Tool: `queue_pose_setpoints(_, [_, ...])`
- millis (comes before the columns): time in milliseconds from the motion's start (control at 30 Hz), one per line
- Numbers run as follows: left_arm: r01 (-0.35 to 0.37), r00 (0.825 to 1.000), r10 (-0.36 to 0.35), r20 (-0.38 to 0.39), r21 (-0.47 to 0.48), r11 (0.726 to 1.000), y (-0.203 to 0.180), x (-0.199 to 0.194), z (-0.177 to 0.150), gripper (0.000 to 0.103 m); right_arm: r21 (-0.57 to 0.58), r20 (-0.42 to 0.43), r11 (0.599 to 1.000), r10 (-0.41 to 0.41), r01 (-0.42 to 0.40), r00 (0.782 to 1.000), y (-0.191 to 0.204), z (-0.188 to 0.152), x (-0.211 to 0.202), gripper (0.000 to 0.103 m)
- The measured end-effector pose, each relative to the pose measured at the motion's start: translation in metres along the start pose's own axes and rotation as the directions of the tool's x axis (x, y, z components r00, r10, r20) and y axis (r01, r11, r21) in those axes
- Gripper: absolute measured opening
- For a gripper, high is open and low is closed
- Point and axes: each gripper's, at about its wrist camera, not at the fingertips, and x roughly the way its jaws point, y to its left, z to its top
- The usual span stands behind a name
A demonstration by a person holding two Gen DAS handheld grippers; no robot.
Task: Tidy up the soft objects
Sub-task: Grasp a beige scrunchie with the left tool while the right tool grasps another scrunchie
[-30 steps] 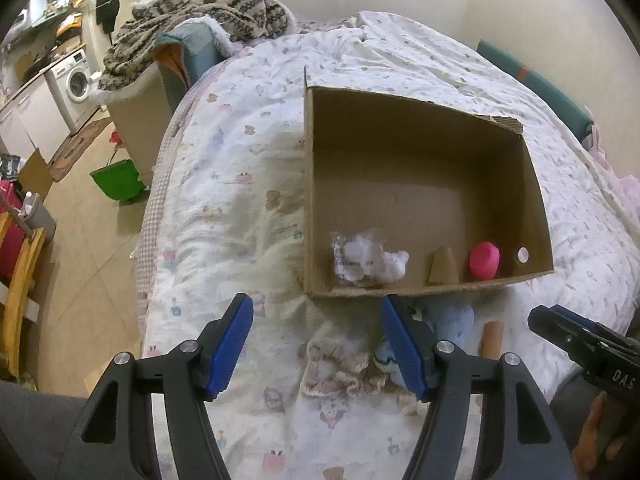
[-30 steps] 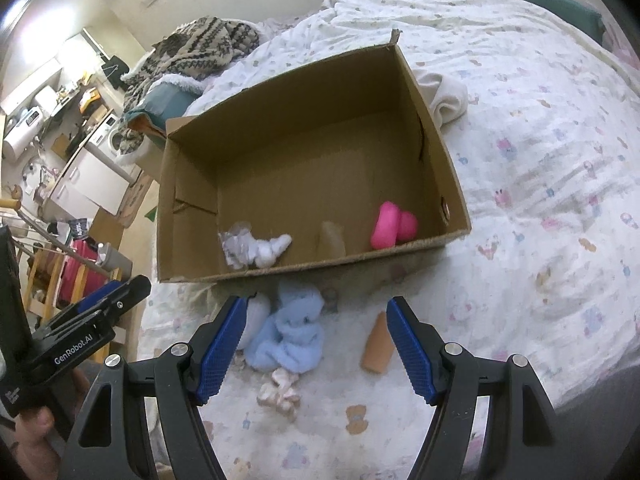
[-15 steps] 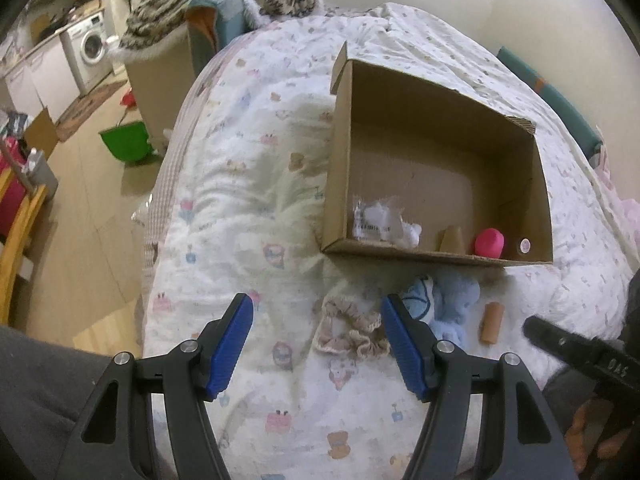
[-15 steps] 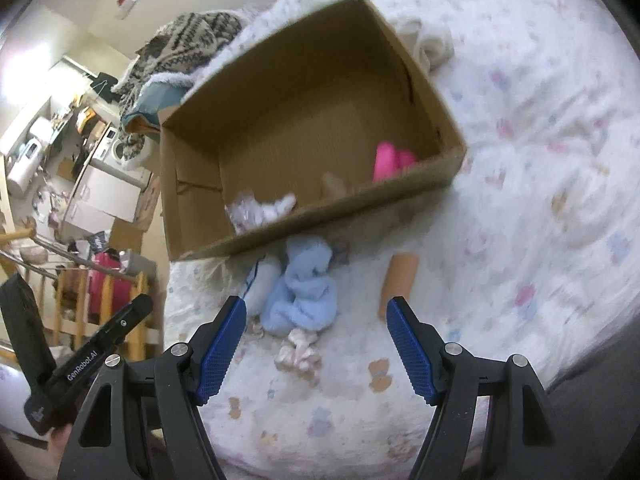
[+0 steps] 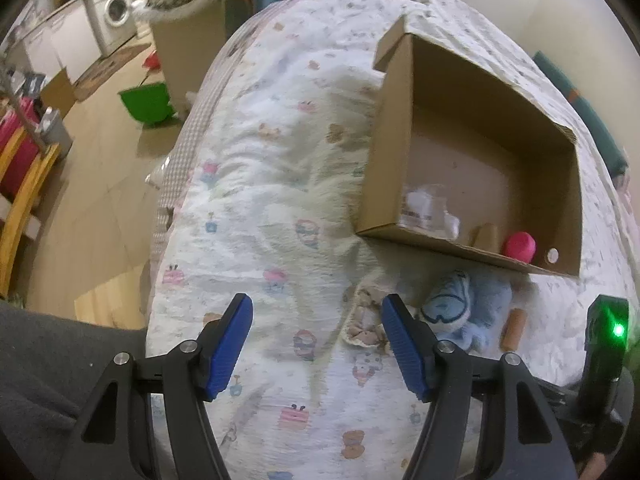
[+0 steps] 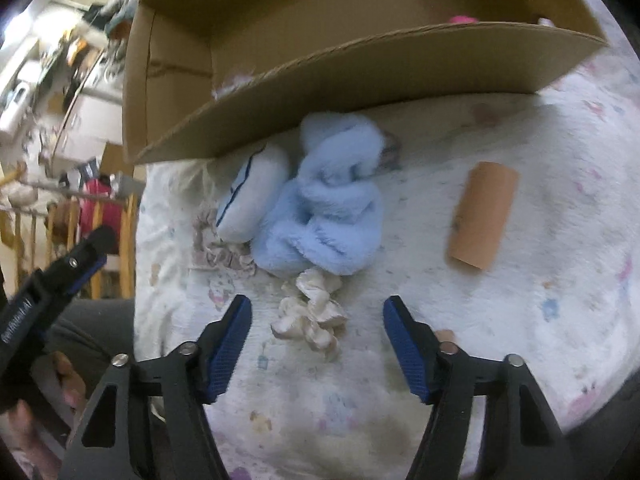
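A blue plush toy (image 6: pixel 332 212) lies on the bed just in front of a cardboard box (image 6: pixel 360 76); it also shows in the left wrist view (image 5: pixel 468 312). A cream scrunchie (image 6: pixel 310 312) lies right before my open right gripper (image 6: pixel 316 340), between its jaws. A lacy scrunchie (image 5: pixel 366 320) lies by the right pad of my open left gripper (image 5: pixel 316 340). A cardboard tube (image 6: pixel 480 216) lies to the right. The box (image 5: pixel 400 120) holds a pink item (image 5: pixel 519 246), a white wrapped bundle (image 5: pixel 426 208) and a tan tube (image 5: pixel 486 236).
The patterned bedspread (image 5: pixel 280 184) drops off at its left edge to a wooden floor with a green bin (image 5: pixel 148 102), a washing machine (image 5: pixel 114 12) and a wooden chair (image 5: pixel 24 184). A second box with a knit blanket (image 5: pixel 188 16) stands beyond.
Both grippers have pulled back and dropped lower toward the bed. The right gripper has closed in on the cream scrunchie and plush toy. The left gripper has swung left.
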Motion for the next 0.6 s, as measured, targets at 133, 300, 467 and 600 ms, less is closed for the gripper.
queue_pose_setpoints(133, [0.008,0.999,-0.009,-0.039,-0.018,1.000,0.002,0.012,0.000,0.064,-0.026,0.001,1.000,-0.009,0.009,1.000,0.007,0.000,0.007,0.046])
queue_pose_setpoints(300, [0.078,0.992,-0.077,-0.103,0.007,0.997,-0.015,0.032,-0.002,0.064,-0.049,0.009,0.999,-0.002,0.003,1.000,0.011,0.001,0.003,0.027])
queue_pose_setpoints(467, [0.081,0.987,-0.061,-0.151,0.125,0.989,-0.044,0.056,-0.004,0.064,-0.042,0.030,0.999,0.024,-0.023,0.999,0.008,-0.002,-0.009,0.025])
queue_pose_setpoints(600, [0.045,0.980,-0.006,-0.198,0.197,0.979,-0.058,0.077,-0.012,0.064,-0.006,0.033,0.999,0.033,-0.032,0.999,-0.002,-0.003,-0.013,0.025])
